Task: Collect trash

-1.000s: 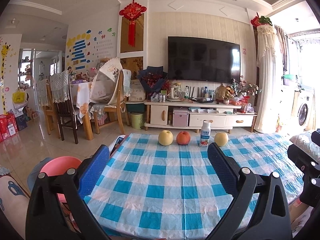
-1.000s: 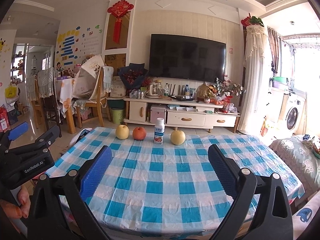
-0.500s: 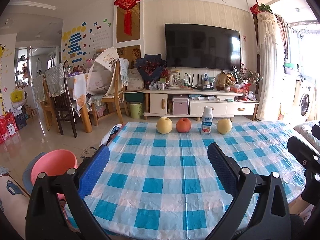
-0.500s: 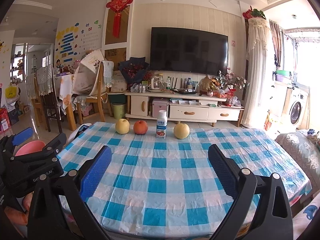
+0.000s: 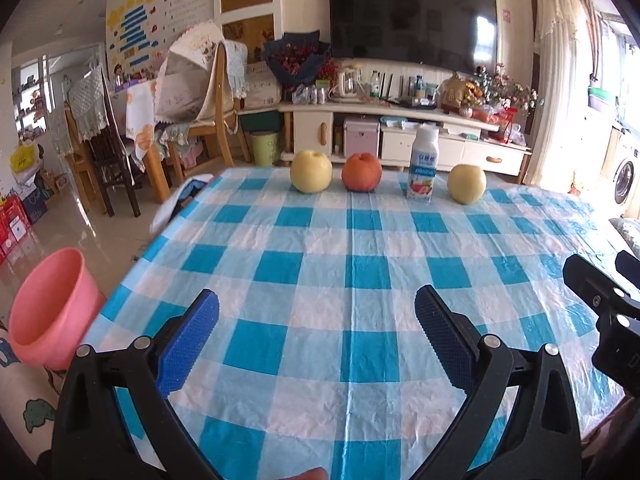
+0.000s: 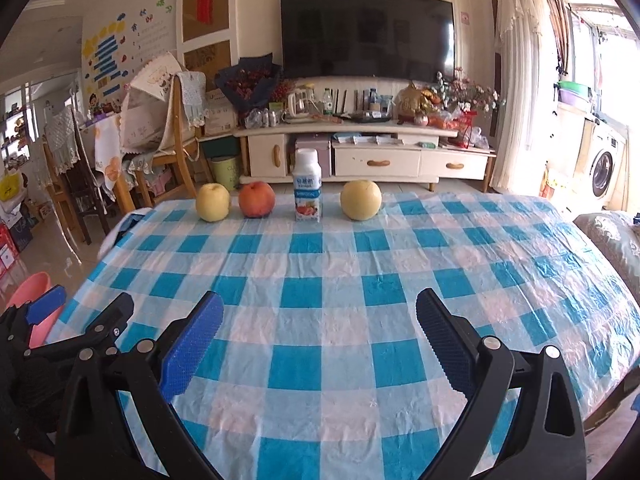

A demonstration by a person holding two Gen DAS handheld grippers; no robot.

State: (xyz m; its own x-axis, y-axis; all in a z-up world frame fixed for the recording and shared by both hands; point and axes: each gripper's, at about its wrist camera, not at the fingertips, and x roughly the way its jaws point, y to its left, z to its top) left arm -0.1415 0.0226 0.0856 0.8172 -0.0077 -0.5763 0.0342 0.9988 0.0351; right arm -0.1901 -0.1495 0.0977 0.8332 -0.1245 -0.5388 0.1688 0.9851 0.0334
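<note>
A living room fills the upper half of both views: a dark television point(image 6: 367, 34) hangs on the wall above a white cabinet point(image 6: 360, 156), dining chairs point(image 5: 208, 92) stand at upper left, and a washing machine point(image 6: 602, 168) sits at the right edge. Below it the desk point(image 5: 360, 280), under a blue-and-white checked cloth, takes up the middle and lower frame. A pink bucket point(image 5: 48, 312) stands on the floor at lower left, beside the desk's corner.

Along the desk's far edge runs a row: yellow apple point(image 5: 311, 171), red apple point(image 5: 361, 172), white milk bottle point(image 5: 423, 168) standing upright, then a second yellow apple point(image 5: 466, 183).

The left tool point(image 5: 316, 336) hovers low at the near side, its blue pads point(image 5: 188, 340) spread wide with nothing between them. The right tool point(image 6: 320, 336) does likewise, also spread and empty. The bottle lies well apart from both, straight ahead and slightly right of centre in the left view, slightly left of centre in the right view.
</note>
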